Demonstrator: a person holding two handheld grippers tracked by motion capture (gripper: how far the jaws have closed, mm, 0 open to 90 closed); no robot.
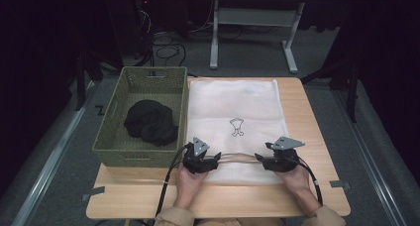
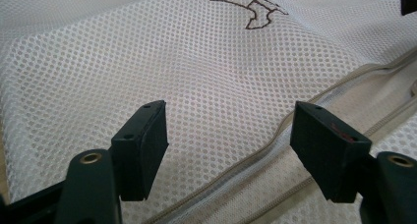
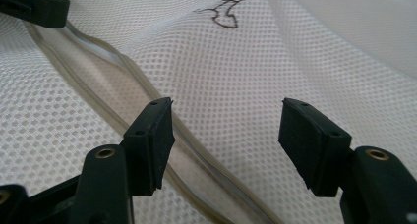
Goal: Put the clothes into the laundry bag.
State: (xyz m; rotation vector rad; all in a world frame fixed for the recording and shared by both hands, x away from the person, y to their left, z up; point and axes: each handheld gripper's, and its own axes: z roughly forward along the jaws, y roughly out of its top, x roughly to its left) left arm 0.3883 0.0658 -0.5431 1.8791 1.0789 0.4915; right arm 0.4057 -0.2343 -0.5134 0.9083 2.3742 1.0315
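Mesh laundry bag (image 1: 233,107) lies flat just right of the basket (image 1: 115,132), zipper partly open – left gripper (image 1: 202,161) and right gripper (image 1: 278,161) hover there, jaws apart, holding nothing – black clothes (image 1: 151,122) not yet bagged.

Overhead table view, two close views sharing mesh bag (image 1: 233,117)

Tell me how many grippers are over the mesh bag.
2: the left gripper sits at the near-left part of the white mesh bag, the right gripper at its near-right, both along the zipper edge.

Dim room, lit tabletop, sharp close-ups
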